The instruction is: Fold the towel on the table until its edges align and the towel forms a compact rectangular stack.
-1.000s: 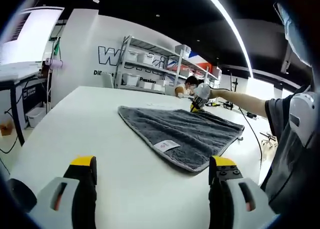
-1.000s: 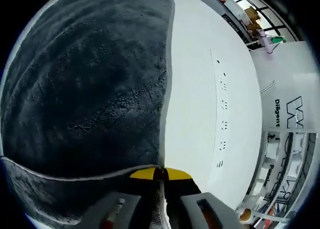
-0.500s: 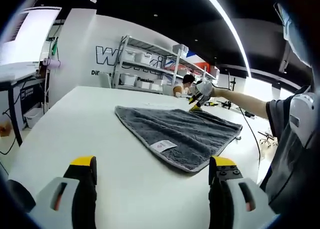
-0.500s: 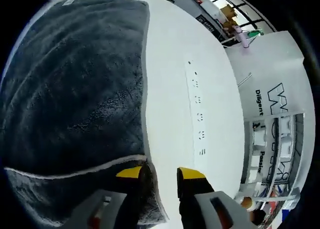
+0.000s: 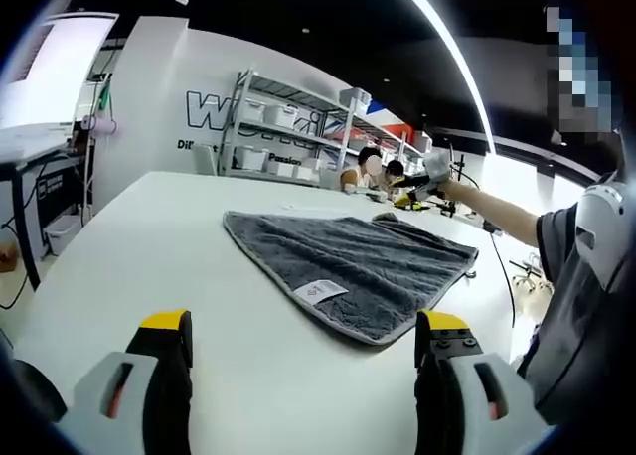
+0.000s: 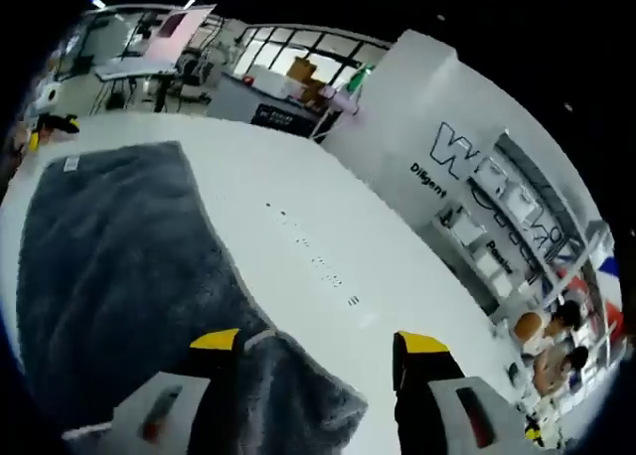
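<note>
A dark grey towel [image 5: 350,264] with a pale border lies flat on the white table [image 5: 139,236]; a white label [image 5: 320,291] sits near its closest edge. My left gripper [image 5: 303,324] hovers low in front of the towel, open, with nothing between its yellow-tipped fingers. In the right gripper view the towel [image 6: 114,261] spreads to the left, and its near corner lies rumpled under my open right gripper [image 6: 318,342], untouched by the fingers. From the left gripper view, the right gripper [image 5: 409,195] hangs above the towel's far corner on the person's outstretched arm.
Shelves with white bins [image 5: 288,127] stand against the lettered wall behind the table. People sit at the far end [image 5: 370,169]. A desk [image 5: 30,147] stands at the left. The person's torso [image 5: 586,306] is at the right. A row of small marks [image 6: 308,246] runs across the table [image 6: 328,197].
The right gripper opened, let go of the towel's far corner and rose and tilted away from it. The left gripper stayed where it was.
</note>
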### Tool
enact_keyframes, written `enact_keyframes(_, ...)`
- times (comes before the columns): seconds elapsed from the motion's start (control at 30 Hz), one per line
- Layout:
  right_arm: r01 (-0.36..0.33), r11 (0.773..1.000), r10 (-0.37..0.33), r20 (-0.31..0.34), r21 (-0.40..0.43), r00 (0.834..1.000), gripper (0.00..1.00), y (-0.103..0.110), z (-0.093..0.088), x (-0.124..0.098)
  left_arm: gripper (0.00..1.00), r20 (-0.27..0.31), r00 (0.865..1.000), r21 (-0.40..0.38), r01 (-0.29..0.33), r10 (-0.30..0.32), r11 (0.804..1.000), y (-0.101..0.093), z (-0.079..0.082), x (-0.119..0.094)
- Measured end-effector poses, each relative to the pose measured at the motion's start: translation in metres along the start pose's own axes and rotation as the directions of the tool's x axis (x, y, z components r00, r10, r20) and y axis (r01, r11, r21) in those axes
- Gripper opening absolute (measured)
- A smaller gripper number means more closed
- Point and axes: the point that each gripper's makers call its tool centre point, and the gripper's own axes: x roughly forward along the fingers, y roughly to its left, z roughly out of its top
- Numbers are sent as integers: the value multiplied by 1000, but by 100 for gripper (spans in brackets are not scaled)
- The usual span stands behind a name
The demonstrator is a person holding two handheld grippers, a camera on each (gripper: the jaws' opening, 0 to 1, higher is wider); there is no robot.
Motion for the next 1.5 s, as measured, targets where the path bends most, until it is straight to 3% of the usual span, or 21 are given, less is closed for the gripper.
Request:
enact_keyframes(0.13,44,988,-56,78,151,995,73,6,-2,-30,98,-2,1000,1,7,-7,1000,-1,0,3)
enact_keyframes(0.23,58,986,-74,97,157,993,77,15,-10,-53,98,-1,1000,2,13,-13,1000,-2,1,4)
enact_keyframes(0.43,111,961,-150,141,255,979,84,26,-25,-95,98,1,1000,2,20,-20,1000,-3,1,6)
enact_keyframes(0.6,125,900,-229,210,417,951,89,42,-39,-135,98,-2,1000,2,21,-21,1000,-3,0,7)
enact_keyframes(0.67,126,861,-258,211,492,943,92,52,-51,-149,98,-2,1000,2,21,-21,1000,-3,0,7)
enact_keyframes(0.73,124,840,-269,207,528,941,94,62,-61,-159,98,-3,1000,3,22,-22,1000,-3,0,8)
enact_keyframes(0.87,143,809,-303,195,570,933,98,78,-77,-173,98,-4,1000,4,27,-27,1000,-5,0,11)
enact_keyframes(1.1,155,722,-368,185,674,911,99,113,-98,-190,98,-8,999,0,35,-35,999,-8,-2,15)
enact_keyframes(1.37,159,713,-373,177,683,911,99,136,-98,-197,98,-8,999,7,36,-36,999,-8,1,16)
enact_keyframes(1.5,140,692,-373,185,708,909,99,144,-100,-201,98,-7,999,11,38,-38,999,-8,2,17)
